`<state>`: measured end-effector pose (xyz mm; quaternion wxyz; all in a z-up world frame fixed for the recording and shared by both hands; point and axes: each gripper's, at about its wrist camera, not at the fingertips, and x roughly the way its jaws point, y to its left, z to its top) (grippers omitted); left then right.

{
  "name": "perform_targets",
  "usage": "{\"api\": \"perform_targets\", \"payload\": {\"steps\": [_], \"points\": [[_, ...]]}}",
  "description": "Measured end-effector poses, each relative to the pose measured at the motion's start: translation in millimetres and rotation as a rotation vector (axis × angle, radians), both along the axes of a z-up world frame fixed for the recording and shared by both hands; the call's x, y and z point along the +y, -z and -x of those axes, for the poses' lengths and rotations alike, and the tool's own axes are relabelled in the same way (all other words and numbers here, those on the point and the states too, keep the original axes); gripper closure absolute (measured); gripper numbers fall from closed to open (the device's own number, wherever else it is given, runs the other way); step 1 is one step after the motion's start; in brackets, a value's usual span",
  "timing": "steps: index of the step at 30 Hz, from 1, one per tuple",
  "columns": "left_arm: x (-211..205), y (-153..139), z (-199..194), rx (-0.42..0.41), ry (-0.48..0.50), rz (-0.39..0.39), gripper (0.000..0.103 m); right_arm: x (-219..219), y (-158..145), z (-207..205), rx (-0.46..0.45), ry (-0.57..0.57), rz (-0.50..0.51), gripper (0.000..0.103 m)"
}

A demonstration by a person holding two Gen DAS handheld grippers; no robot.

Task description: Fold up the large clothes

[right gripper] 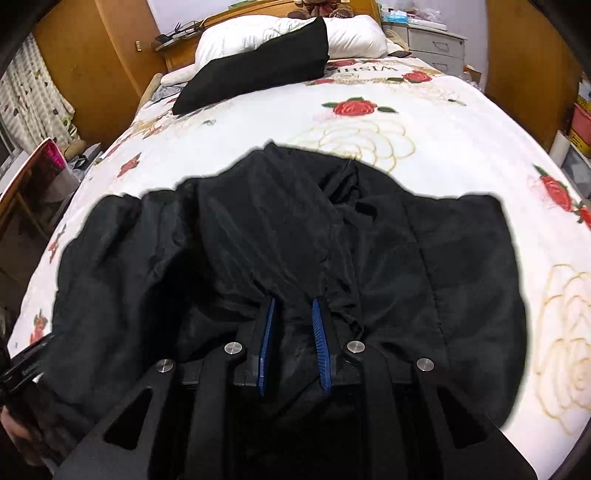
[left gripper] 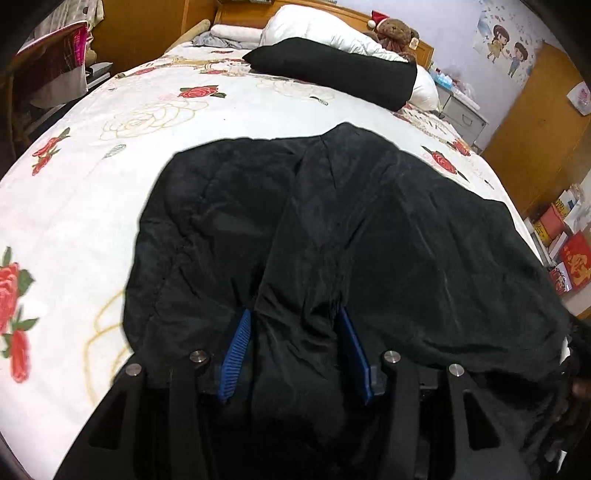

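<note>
A large black jacket (left gripper: 332, 221) lies spread on the bed with the rose-print cover (left gripper: 110, 184). My left gripper (left gripper: 293, 314) is shut on a thick bunch of the jacket's near edge, the cloth filling the gap between its blue pads (left gripper: 236, 350). In the right wrist view the same jacket (right gripper: 406, 258) spreads across the bed (right gripper: 369, 125). My right gripper (right gripper: 293, 301) is shut on another bunch of the near edge, cloth held between its blue pads (right gripper: 321, 339). Both fingertips are buried in the fabric.
A black pillow (left gripper: 332, 70) and white pillows (left gripper: 325, 29) lie at the head of the bed with a teddy bear (left gripper: 395, 33). A chair (left gripper: 55, 66) stands to the left. Drawers (left gripper: 461, 110) and boxes (left gripper: 569, 236) stand to the right.
</note>
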<state>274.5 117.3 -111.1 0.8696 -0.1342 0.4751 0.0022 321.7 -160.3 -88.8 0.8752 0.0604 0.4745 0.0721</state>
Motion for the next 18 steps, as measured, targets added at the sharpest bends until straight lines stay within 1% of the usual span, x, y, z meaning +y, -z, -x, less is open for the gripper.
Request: {"api": "perform_targets", "payload": {"steps": [1,2,3,5,6,7,8,9,10,11,12,13,14,15,16,18], "points": [[1.6,-8.6,4.3,-0.011,-0.003,0.016,0.054,-0.8,-15.7,8.6,-0.023,0.005,-0.006,0.081],[2.3,-19.7,13.0,-0.040,0.000,0.039,0.054,-0.4,-25.1,10.9,-0.043,0.007,-0.017,0.081],[-0.1,-29.3,20.8,-0.067,0.008,0.046,0.054,-0.2,-41.7,23.4,-0.081,-0.001,-0.047,0.081],[-10.1,-44.5,33.8,-0.114,0.046,0.038,0.054,6.1,-63.2,43.0,-0.134,-0.033,-0.096,0.081],[-15.9,-47.9,38.7,-0.126,0.068,0.031,0.054,12.7,-70.0,51.8,-0.153,-0.064,-0.119,0.081],[-22.3,-47.9,41.8,-0.130,0.088,0.020,0.054,23.4,-71.8,59.0,-0.153,-0.112,-0.136,0.081],[-28.6,-43.7,42.9,-0.120,0.107,0.006,0.054,30.8,-69.8,61.3,-0.141,-0.143,-0.140,0.081],[-31.4,-37.0,40.9,-0.100,0.114,0.001,0.054,41.8,-60.0,62.0,-0.105,-0.189,-0.135,0.081],[-32.6,-28.4,37.8,-0.071,0.111,0.004,0.054,48.0,-48.7,59.7,-0.067,-0.209,-0.116,0.081],[-33.3,-21.1,34.9,-0.041,0.105,0.012,0.054,52.0,-26.4,53.3,0.004,-0.199,-0.060,0.081],[-30.9,-15.9,33.5,-0.026,0.099,0.015,0.054,49.9,-11.2,49.1,0.047,-0.179,-0.036,0.081],[-30.3,-10.9,32.9,-0.016,0.094,0.005,0.054,43.1,4.9,44.9,0.077,-0.163,-0.039,0.083],[-26.1,-3.2,29.5,-0.001,0.088,-0.009,0.052,37.7,11.8,43.8,0.078,-0.161,-0.054,0.085],[-21.5,4.4,28.0,0.012,0.080,0.011,0.050,31.2,18.3,43.0,0.075,-0.157,-0.075,0.085],[-14.9,11.1,26.7,0.022,0.066,0.053,0.050,28.6,21.1,42.7,0.077,-0.157,-0.088,0.085],[-10.2,16.3,25.4,0.026,0.049,0.087,0.050,32.6,21.3,43.8,0.069,-0.165,-0.060,0.085]]}}
